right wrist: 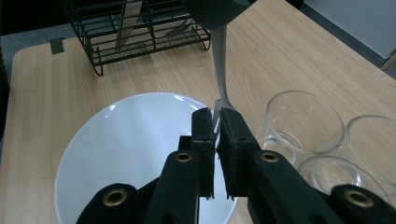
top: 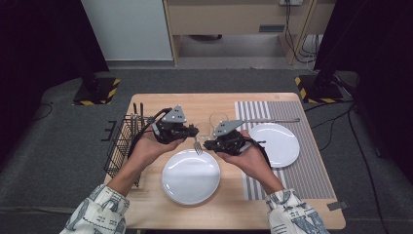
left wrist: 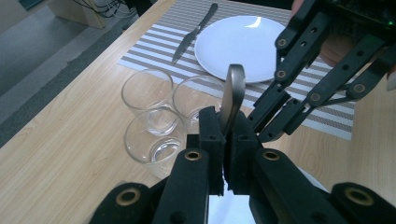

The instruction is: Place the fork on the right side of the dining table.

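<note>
Both grippers have the fork (top: pixel 197 145) now, held in the air above the bench (top: pixel 156 105), just over the near white plate (top: pixel 190 176). The left gripper (top: pixel 195 131) has its jaws clamped on the handle end. The right gripper (top: pixel 207 145) has its jaws pinched tight on the tine end. Three glasses (left wrist: pixel 154 121) stand just beyond, the wire cutlery rack (top: pixel 122 141) off left.

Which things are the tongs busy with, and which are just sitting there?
Busy with:
- fork, pinched at the handle by the left tongs and at the tines end by the right tongs

Just sitting there:
- three glasses
- near plate
- plate on the striped mat
- knife
- wire rack
</note>
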`<state>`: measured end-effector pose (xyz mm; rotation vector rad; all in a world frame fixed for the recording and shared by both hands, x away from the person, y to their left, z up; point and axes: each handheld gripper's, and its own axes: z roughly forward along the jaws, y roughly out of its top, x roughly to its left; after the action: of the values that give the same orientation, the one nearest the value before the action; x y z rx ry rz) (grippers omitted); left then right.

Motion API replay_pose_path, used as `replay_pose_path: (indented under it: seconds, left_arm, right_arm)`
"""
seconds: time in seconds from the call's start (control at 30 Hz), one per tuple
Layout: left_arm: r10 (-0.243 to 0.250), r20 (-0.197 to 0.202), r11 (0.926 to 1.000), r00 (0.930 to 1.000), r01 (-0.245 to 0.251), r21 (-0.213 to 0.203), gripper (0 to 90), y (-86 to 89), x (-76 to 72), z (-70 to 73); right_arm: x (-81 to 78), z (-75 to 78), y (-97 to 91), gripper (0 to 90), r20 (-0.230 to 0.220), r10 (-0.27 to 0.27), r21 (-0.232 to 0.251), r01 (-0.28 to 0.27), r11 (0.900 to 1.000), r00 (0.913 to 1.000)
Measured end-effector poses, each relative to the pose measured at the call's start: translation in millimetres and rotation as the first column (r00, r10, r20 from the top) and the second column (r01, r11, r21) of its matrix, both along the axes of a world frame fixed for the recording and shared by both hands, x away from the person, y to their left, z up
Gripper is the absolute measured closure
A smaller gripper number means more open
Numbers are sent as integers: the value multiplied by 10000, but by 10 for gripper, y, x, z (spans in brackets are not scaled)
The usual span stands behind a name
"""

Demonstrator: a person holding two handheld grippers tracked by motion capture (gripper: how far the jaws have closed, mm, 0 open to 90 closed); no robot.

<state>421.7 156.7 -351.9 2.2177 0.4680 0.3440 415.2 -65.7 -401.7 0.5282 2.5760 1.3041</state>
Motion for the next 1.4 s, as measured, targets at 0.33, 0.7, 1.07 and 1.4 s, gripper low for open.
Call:
replay_pose_path:
  seconds: [0.33, 0.7, 1.07, 1.4]
  left_arm:
    - [-292, -196, 9995, 9994, 294, 87, 868, -19, -28, -68]
    - [-457, -286, 9988, 9985, 462, 169, 868, -25, -44, -88]
    - [-573, -402, 9983, 9975, 575, 39, 868, -29, -36, -106]
    - [-117, -202, 9989, 9997, 108, -446, 667, 54, -70, -194]
  right_arm:
    - [39, -54, 114, 796, -11, 132, -33, -132, 9999, 9999]
    - [64, -53, 248, 796, 74, 382, -48, -382, 9993, 9992]
    - [68, -82, 286, 843, 240, 498, -285, -491, 9984, 9985]
    - [56, -119, 296, 876, 361, 455, -410, -440, 9982, 9983]
